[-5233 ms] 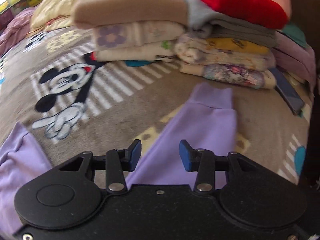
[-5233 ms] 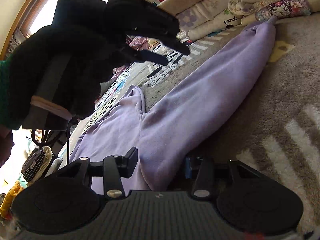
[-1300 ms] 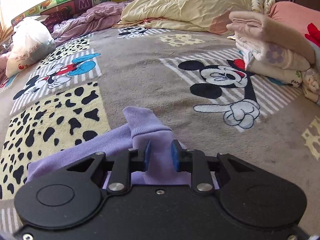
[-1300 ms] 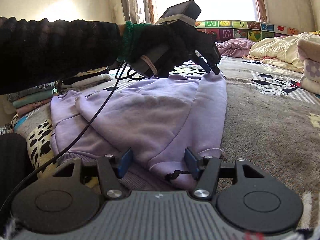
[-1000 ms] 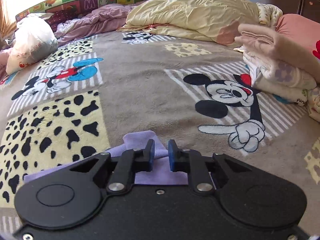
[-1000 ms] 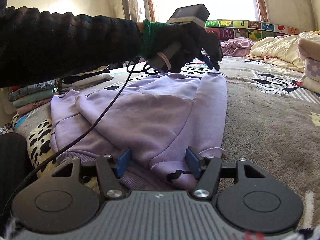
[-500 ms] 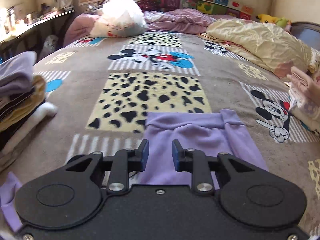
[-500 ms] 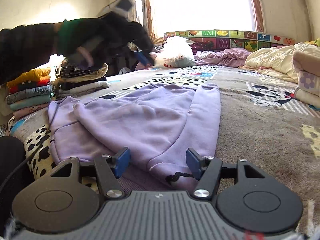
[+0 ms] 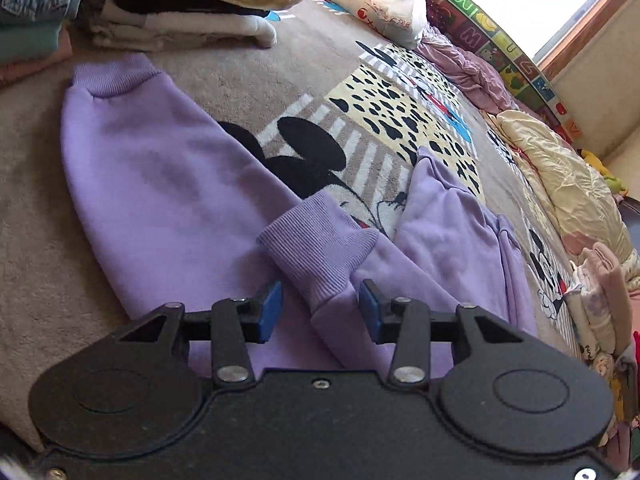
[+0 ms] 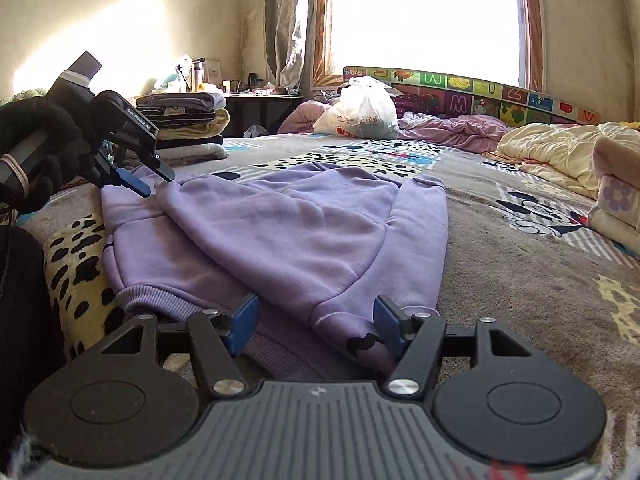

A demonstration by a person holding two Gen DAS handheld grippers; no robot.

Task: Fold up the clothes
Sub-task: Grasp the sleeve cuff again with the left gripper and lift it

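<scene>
Both grippers I'm running gape wide and grip nothing: my left gripper (image 9: 320, 310) straddles a ribbed cuff (image 9: 320, 246) lying on the lilac sweatshirt (image 10: 304, 228), my right gripper (image 10: 316, 326) hangs at its hem. That sweatshirt lies spread on the cartoon blanket (image 10: 532, 280).

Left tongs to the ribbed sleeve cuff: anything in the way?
Nothing visible. The left tongs are open, with the ribbed cuff of the purple hoodie lying just ahead of the gap between the blue pads.
</scene>
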